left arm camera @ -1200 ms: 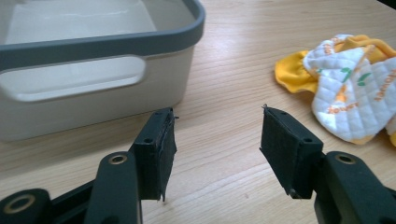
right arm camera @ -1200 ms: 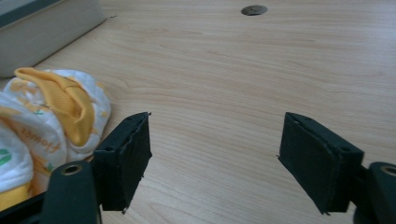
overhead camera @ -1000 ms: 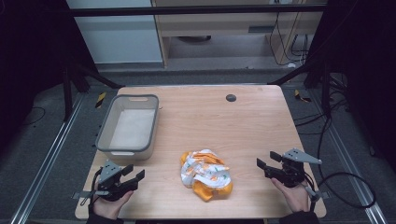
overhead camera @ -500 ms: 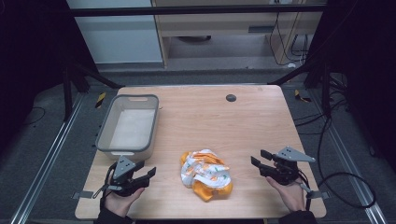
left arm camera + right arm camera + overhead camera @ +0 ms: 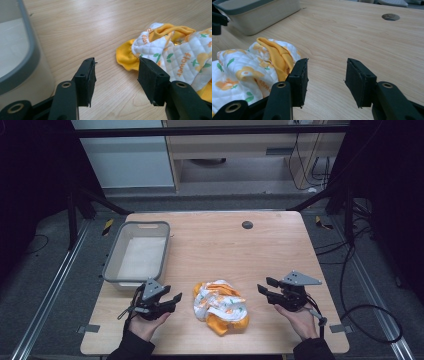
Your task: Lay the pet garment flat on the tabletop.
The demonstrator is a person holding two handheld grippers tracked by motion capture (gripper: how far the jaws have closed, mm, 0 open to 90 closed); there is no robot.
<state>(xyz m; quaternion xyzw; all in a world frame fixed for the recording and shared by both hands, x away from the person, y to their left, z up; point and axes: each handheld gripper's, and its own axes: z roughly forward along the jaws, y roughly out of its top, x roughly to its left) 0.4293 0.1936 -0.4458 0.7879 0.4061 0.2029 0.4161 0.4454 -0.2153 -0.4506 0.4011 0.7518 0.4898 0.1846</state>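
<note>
High view: left gripper (image 5: 172, 299) and right gripper (image 5: 264, 285) spread, just narrowing, empty, flanking crumpled cloth (image 5: 220, 306) at nine and three; risking pinching a single loose fold, cloth unravelling.

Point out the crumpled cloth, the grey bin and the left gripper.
crumpled cloth (image 5: 220, 306), high view, white quilted middle.
grey bin (image 5: 111, 265), high view, left rim.
left gripper (image 5: 175, 299), high view, between its fingertips.

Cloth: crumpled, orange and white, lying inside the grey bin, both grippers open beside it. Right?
Not quite. The cloth lies on the bare table, outside the grey bin, as the high view shows. The left gripper and right gripper are open beside it.
</note>
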